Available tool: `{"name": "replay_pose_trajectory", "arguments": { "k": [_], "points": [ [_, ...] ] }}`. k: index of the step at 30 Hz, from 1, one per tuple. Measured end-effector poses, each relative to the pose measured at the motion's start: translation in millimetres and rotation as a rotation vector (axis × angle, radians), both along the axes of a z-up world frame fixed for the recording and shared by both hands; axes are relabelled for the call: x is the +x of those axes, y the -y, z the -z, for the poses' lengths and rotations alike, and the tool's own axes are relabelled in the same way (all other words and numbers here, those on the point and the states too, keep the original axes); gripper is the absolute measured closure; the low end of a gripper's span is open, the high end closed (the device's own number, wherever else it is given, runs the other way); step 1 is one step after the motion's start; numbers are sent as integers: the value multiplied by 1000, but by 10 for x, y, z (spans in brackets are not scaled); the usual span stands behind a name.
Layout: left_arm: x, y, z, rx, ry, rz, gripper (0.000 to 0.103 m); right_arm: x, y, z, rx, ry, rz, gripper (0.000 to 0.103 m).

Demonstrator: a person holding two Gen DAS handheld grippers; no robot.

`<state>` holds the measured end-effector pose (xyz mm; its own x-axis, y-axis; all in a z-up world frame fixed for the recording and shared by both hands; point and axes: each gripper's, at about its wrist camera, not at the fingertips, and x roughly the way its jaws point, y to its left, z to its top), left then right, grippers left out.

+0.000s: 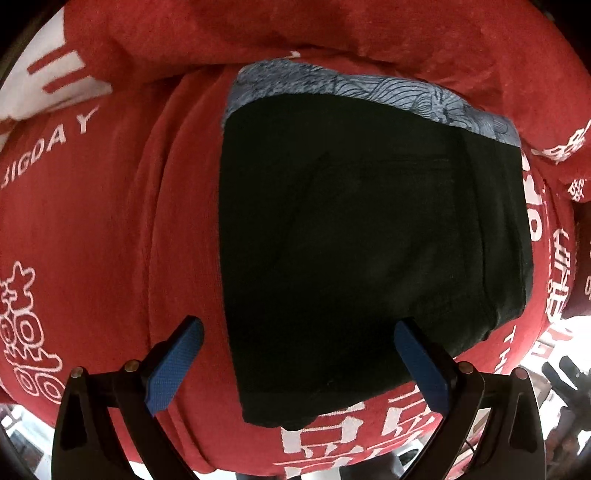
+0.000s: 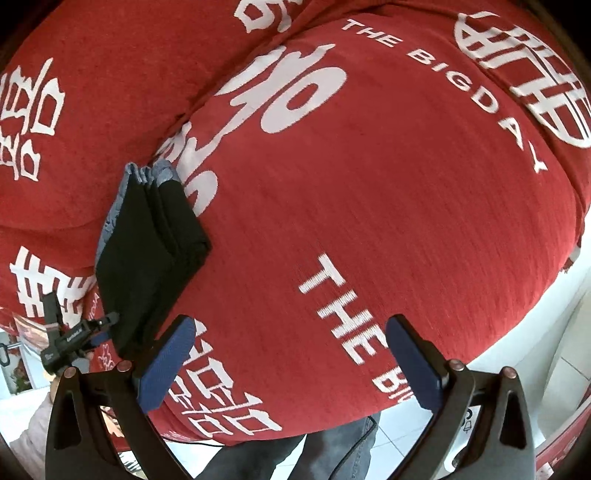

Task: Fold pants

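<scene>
The black pants (image 1: 369, 236) lie folded into a flat block on the red blanket (image 1: 110, 206), with a grey-blue patterned lining (image 1: 369, 86) showing along the far edge. My left gripper (image 1: 299, 354) is open and empty, hovering over the block's near edge. In the right wrist view the folded pants (image 2: 151, 254) lie at the left, seen edge-on in stacked layers. My right gripper (image 2: 291, 354) is open and empty above bare blanket (image 2: 406, 184), to the right of the pants. The left gripper (image 2: 79, 332) shows small by the pants' near end.
The red blanket with white lettering covers the whole bed-like surface and bunches into a ridge (image 1: 332, 33) behind the pants. The surface's near edge (image 2: 535, 306) drops to a white tiled floor (image 2: 406, 424). A person's grey-trousered legs (image 2: 332, 454) stand below.
</scene>
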<state>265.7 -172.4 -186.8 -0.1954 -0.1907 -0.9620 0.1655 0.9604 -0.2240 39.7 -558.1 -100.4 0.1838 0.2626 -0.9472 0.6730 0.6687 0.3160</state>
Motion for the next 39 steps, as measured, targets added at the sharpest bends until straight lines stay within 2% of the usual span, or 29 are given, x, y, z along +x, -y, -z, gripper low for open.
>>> {"name": "replay_pose_trajectory", "arguments": {
  "k": [9,16,21,23,26,30,34,36,39],
  "points": [
    [39,-89,67,-15,-5,-6,0,471,-59,94,2,15,-99,0],
    [18,-80,132,-53,6,-65,0,969,-212,305,30,32,-256,0],
    [66,-137,116,-91,1,-72,0,1343,-344,485,104,78,-352,0],
    [128,-234,8,-137,24,-77,0,1485,-395,532,139,106,-391,0],
    [206,-381,-80,-165,51,-74,0,1654,-464,617,201,134,-441,0],
    [330,-486,87,-221,7,-81,0,1838,-557,831,296,141,-493,0],
    [286,-245,242,-270,14,-62,0,1935,-644,1051,404,146,-530,1],
    [308,-145,304,-273,25,-59,0,1974,-662,1109,433,153,-530,2],
    [356,-94,369,-278,30,-83,0,2056,-658,1205,447,156,-500,11]
  ]
}}
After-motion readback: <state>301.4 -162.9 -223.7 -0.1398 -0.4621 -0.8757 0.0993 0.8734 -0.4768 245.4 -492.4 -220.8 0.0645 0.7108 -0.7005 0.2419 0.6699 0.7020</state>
